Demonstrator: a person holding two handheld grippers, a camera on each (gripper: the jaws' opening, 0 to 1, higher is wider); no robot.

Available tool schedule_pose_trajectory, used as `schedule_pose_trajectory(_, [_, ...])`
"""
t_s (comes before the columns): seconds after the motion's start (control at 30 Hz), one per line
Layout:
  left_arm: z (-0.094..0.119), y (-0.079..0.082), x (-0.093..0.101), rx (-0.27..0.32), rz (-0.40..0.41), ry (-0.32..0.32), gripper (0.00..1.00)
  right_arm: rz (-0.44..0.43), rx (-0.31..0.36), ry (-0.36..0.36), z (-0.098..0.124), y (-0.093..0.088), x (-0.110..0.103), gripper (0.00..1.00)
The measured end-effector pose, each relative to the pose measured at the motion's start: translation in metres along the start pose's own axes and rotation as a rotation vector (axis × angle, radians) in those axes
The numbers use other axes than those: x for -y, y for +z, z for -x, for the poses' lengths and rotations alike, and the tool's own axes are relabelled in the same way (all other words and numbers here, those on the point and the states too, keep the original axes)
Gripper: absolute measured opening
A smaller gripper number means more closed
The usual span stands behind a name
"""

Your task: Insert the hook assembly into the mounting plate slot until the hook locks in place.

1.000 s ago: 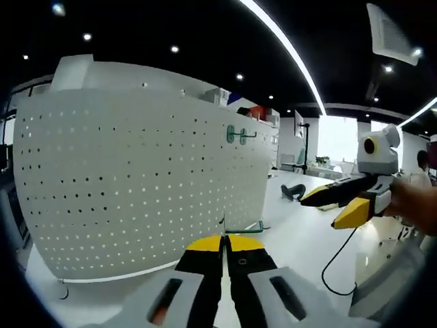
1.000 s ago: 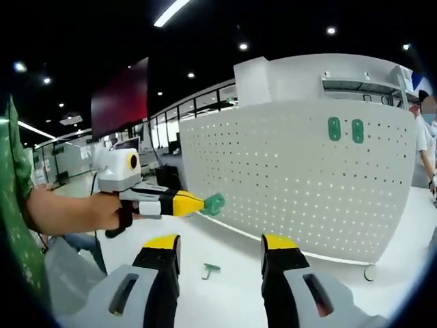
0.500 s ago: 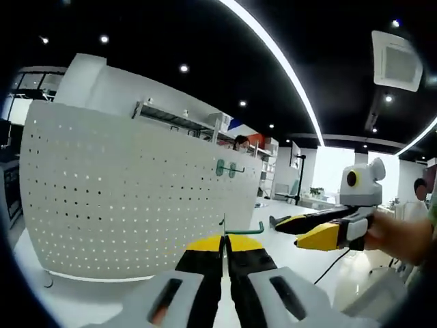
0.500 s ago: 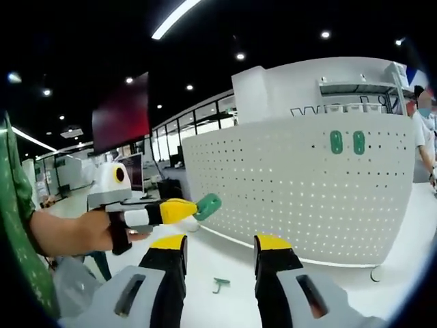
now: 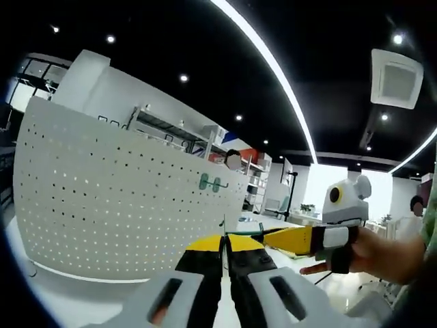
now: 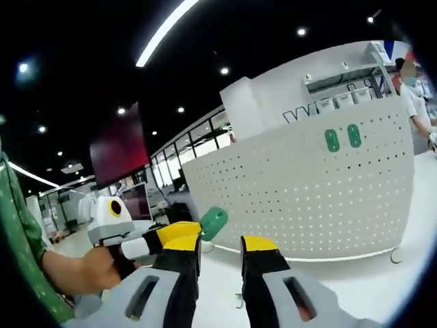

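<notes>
A white perforated mounting plate (image 5: 102, 198) (image 6: 307, 198) stands upright on the table, with two green hook bases (image 5: 213, 182) (image 6: 342, 139) fixed near its upper part. My left gripper (image 5: 224, 239) (image 6: 179, 232) is shut on a green hook assembly (image 6: 214, 222); in the left gripper view only its thin edge (image 5: 223, 224) shows above the jaws. My right gripper (image 6: 220, 246) (image 5: 273, 237) is open, its jaws a narrow gap apart. The hook's green plate sits just beyond its left finger. Both grippers are off the plate.
The white table (image 6: 355, 287) runs along the plate's base, where a round foot (image 6: 395, 256) sticks out. A hand (image 5: 372, 253) holds the right gripper, and a green sleeve (image 6: 20, 239) is at the left. A person (image 6: 413, 89) stands behind the plate.
Both views have tilted upward. The two grippers have come closer together, so the hook's green plate now sits at the right gripper's tips. The right jaws have narrowed.
</notes>
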State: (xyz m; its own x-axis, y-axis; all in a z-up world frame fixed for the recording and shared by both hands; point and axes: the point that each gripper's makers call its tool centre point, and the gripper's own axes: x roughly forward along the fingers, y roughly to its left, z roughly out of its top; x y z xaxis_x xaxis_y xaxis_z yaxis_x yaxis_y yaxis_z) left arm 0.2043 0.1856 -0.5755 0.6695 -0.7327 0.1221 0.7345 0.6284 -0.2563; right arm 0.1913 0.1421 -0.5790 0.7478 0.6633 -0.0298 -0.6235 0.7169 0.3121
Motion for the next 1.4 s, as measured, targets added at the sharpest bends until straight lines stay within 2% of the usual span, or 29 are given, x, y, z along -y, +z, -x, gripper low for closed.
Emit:
schedule_pose_trajectory(0.2, [-0.001, 0.001, 0.004, 0.009, -0.035, 0.002, 0.02, -0.145, 0.041, 0.014, -0.002, 0.004, -0.001, 0.16])
schedule_pose_trajectory(0.67, [-0.004, 0.000, 0.020, 0.023, -0.182, 0.009, 0.02, -0.254, 0.073, 0.039, -0.008, 0.005, -0.005, 0.07])
schedule_pose_trajectory(1.17, [-0.003, 0.003, 0.024, 0.032, -0.257, 0.022, 0.02, -0.369, 0.100, 0.061, -0.006, 0.006, -0.003, 0.04])
schedule_pose_trajectory(1.3, [-0.003, 0.004, 0.030, 0.031, -0.299, 0.018, 0.02, -0.387, 0.105, 0.067, -0.006, 0.008, -0.003, 0.03])
schedule_pose_trajectory(1.4, [-0.004, 0.004, 0.030, 0.030, -0.295, 0.011, 0.02, -0.407, 0.106, 0.078, -0.005, 0.008, -0.005, 0.02])
